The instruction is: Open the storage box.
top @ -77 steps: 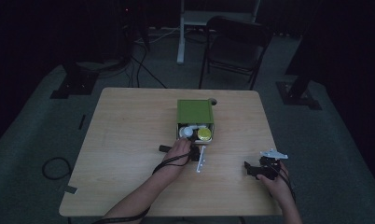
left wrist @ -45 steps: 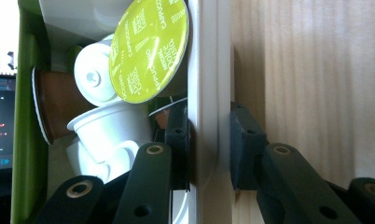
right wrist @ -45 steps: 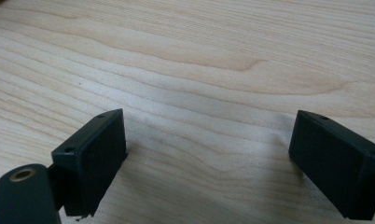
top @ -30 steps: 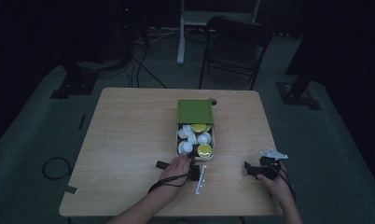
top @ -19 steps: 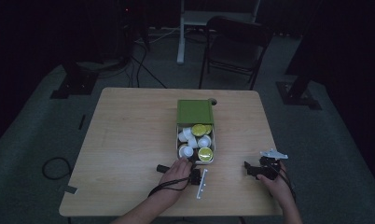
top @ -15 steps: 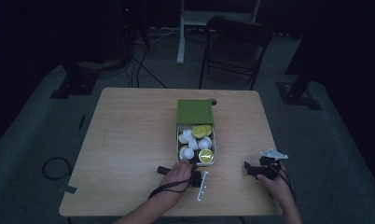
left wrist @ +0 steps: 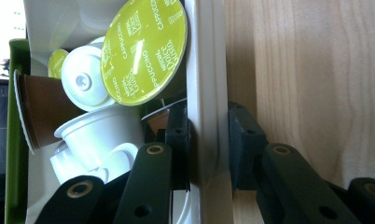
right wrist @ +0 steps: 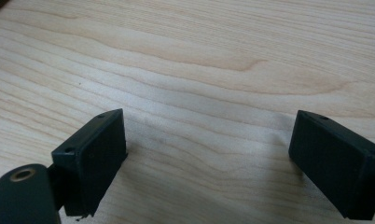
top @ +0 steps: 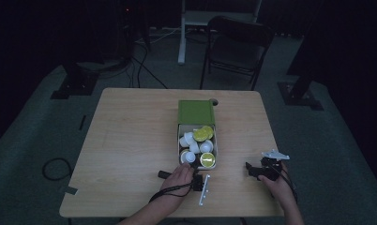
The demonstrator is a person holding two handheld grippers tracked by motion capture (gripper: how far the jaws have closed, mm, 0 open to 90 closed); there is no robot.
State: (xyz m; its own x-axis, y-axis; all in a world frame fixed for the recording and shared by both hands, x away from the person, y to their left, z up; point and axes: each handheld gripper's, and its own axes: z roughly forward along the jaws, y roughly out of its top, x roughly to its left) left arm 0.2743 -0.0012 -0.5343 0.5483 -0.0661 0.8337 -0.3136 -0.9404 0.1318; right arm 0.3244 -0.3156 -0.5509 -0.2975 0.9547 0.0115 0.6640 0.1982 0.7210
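Left gripper pinching the thin front wall of the white drawer; light, bendy, full of loose coffee capsules; right gripper open.

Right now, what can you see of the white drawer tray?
The white drawer tray looks like glossy plastic, pulled out toward the person from a green box mid-table. It holds jumbled coffee capsules, some yellow-green lidded, some white or brown. The left gripper is clamped on its front wall, one pad inside, one outside.
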